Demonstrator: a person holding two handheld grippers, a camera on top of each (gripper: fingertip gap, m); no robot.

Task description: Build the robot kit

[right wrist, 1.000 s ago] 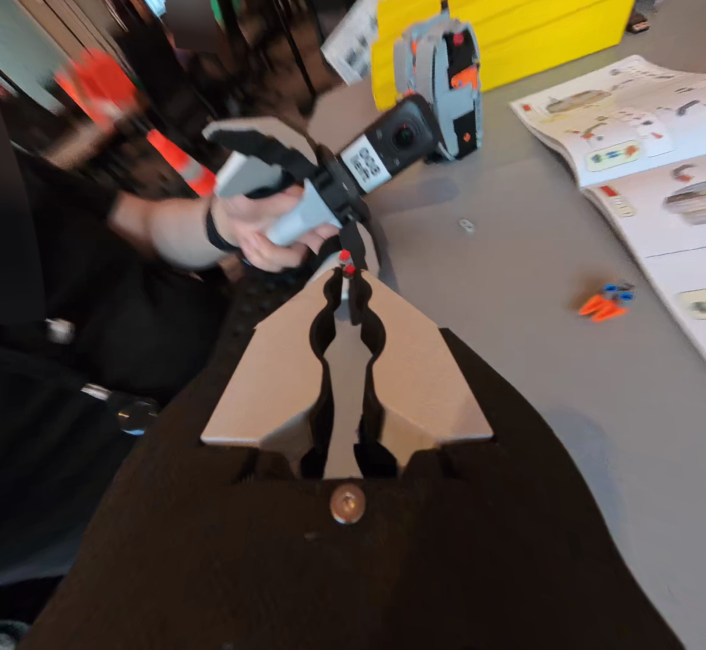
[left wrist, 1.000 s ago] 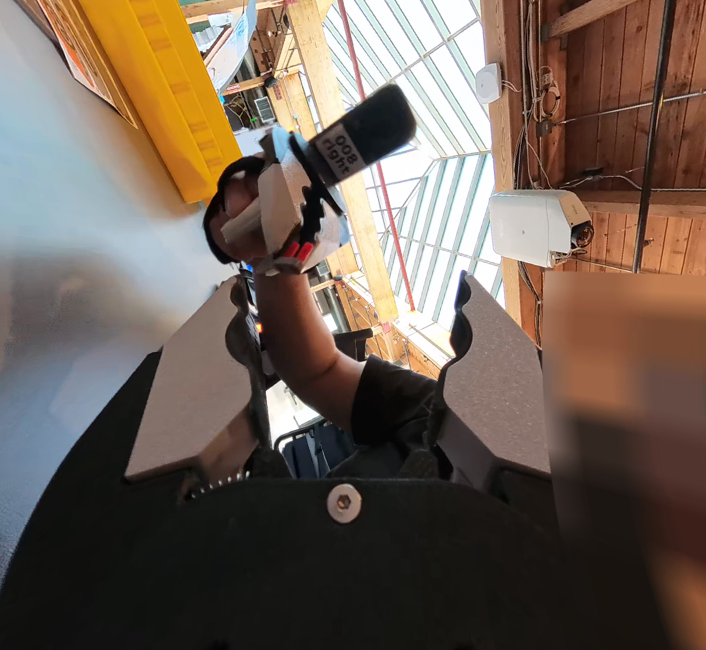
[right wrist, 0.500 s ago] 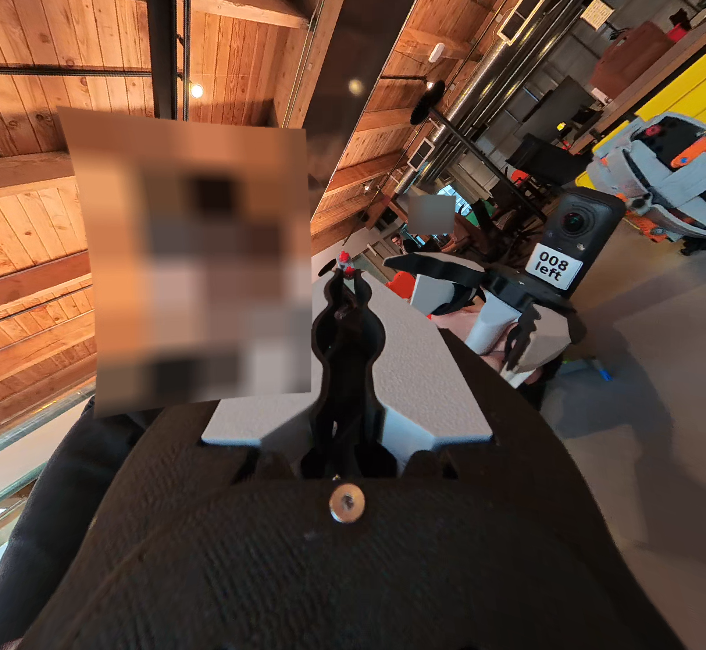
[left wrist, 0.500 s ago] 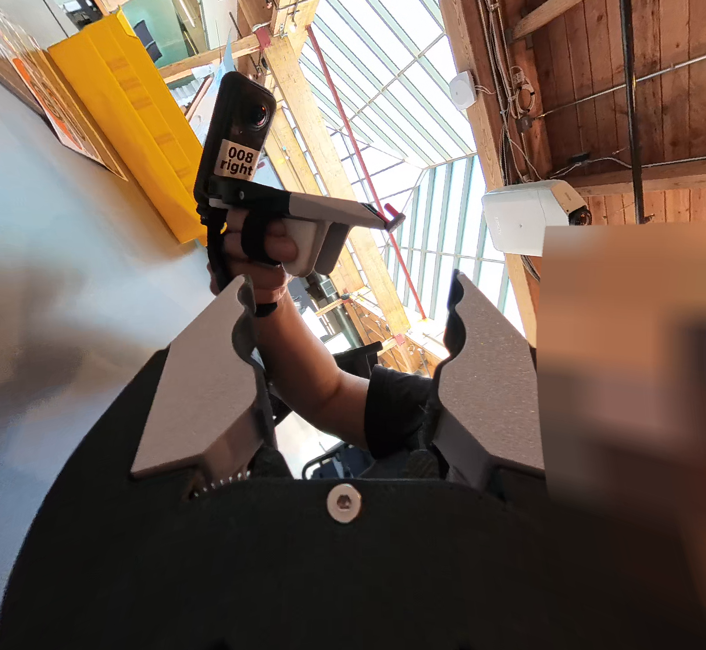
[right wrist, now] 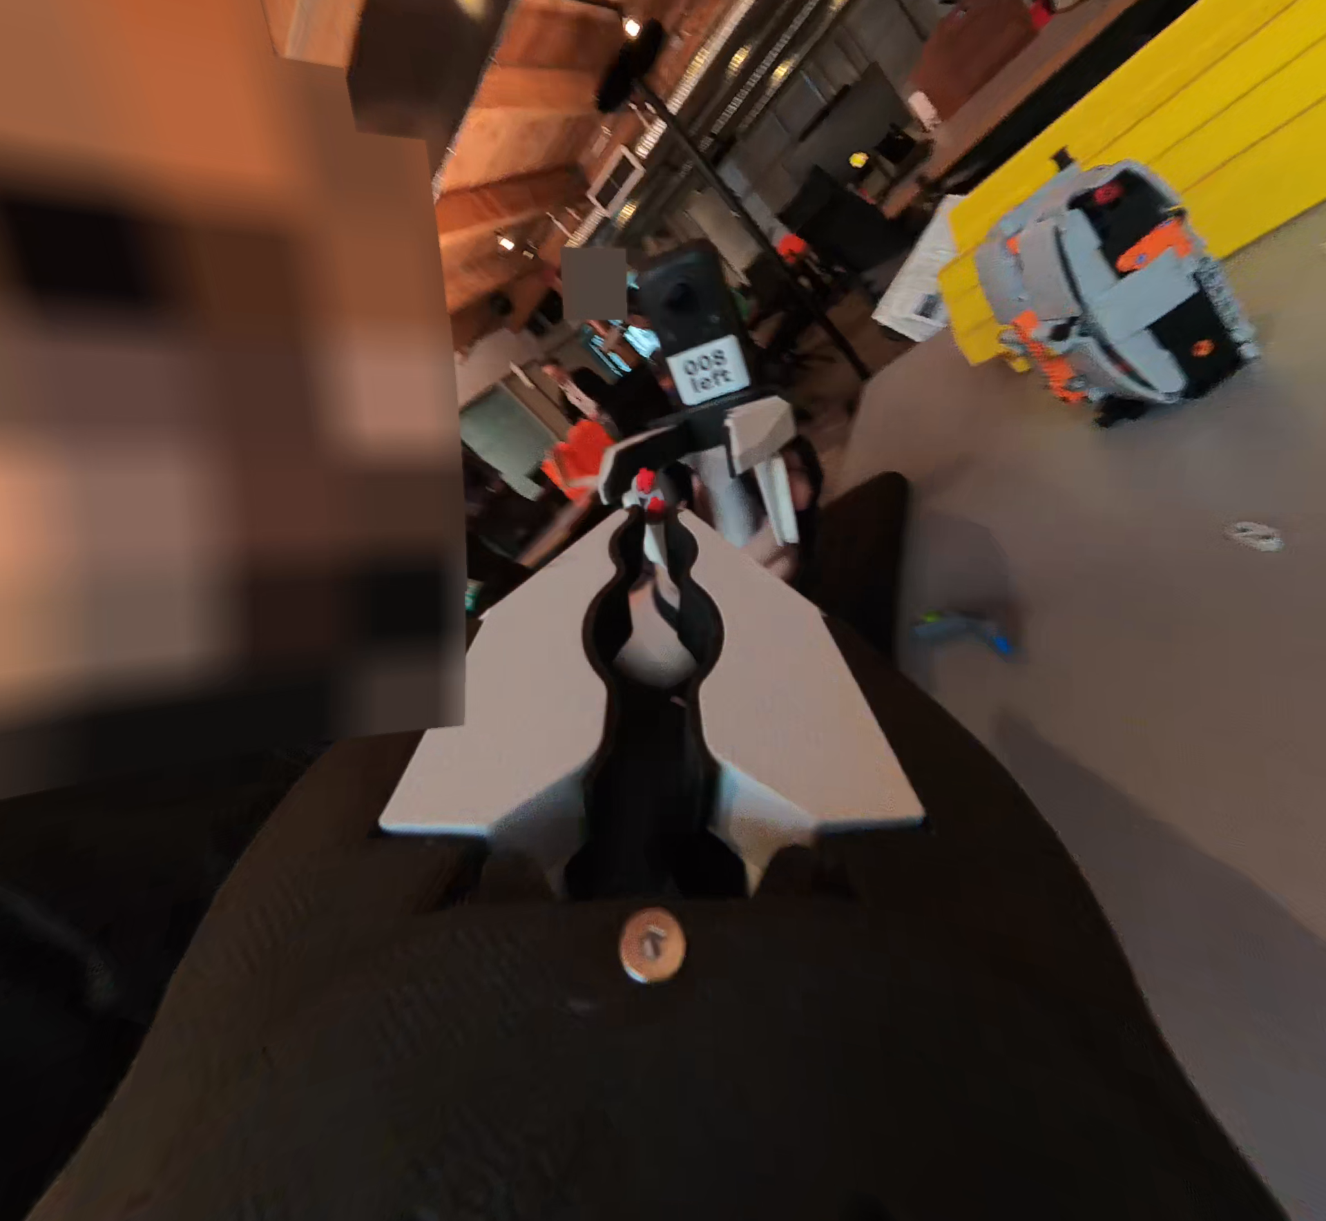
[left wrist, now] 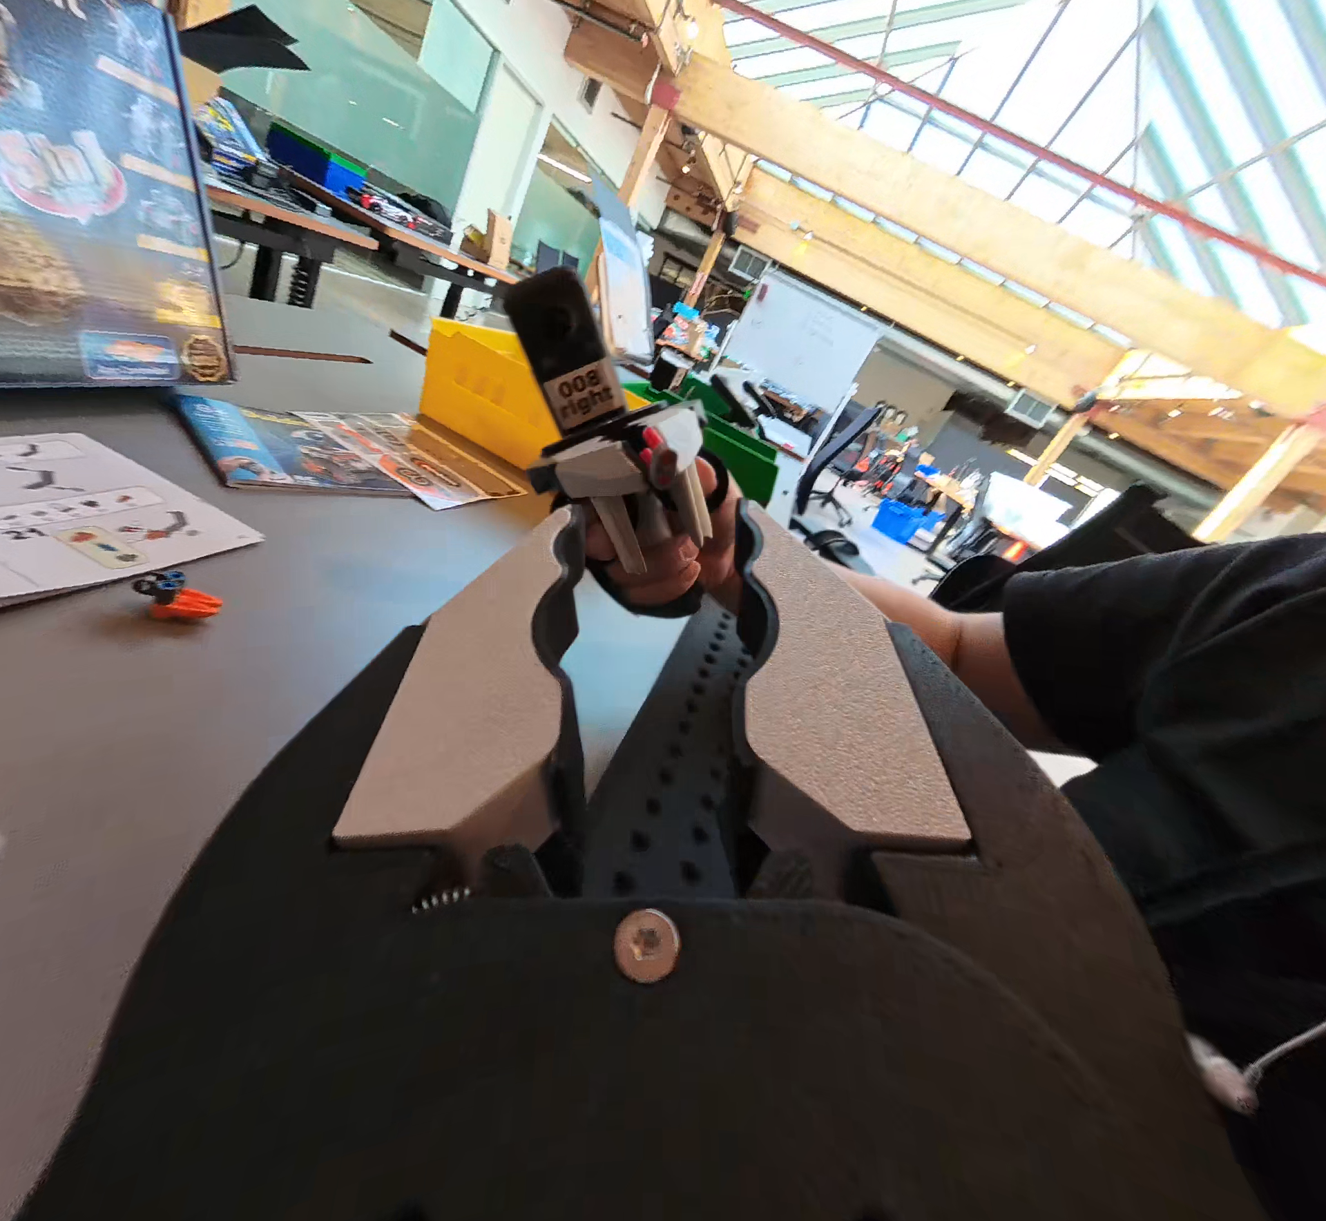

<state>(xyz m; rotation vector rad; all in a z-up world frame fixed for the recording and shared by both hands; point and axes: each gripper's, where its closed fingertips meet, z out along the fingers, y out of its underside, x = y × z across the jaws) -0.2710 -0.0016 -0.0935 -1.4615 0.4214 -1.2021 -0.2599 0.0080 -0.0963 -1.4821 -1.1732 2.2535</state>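
Observation:
My left gripper (left wrist: 656, 530) is open and empty, held above the grey table (left wrist: 215, 720), and it faces the other gripper. My right gripper (right wrist: 646, 505) is shut on a small red piece (right wrist: 646, 483) at its fingertips. In the left wrist view the right gripper (left wrist: 656, 462) is just beyond my left fingertips, with the red piece (left wrist: 654, 440) at its tip. In the right wrist view the left gripper (right wrist: 689, 462) stands close ahead with its jaws apart. A small orange and blue piece (left wrist: 176, 602) lies on the table to the left.
An open instruction booklet (left wrist: 93, 519), a magazine (left wrist: 337, 451) and a printed box (left wrist: 93, 182) are on the left. A yellow bin (left wrist: 481, 390) and a green bin (left wrist: 739, 451) stand behind. A grey, black and orange brick model (right wrist: 1119, 318) sits by the yellow bin (right wrist: 1184, 110).
Both grippers have swung down from pointing at the ceiling and now face each other near table level. My left jaws have narrowed. My right gripper stays shut on the red piece.

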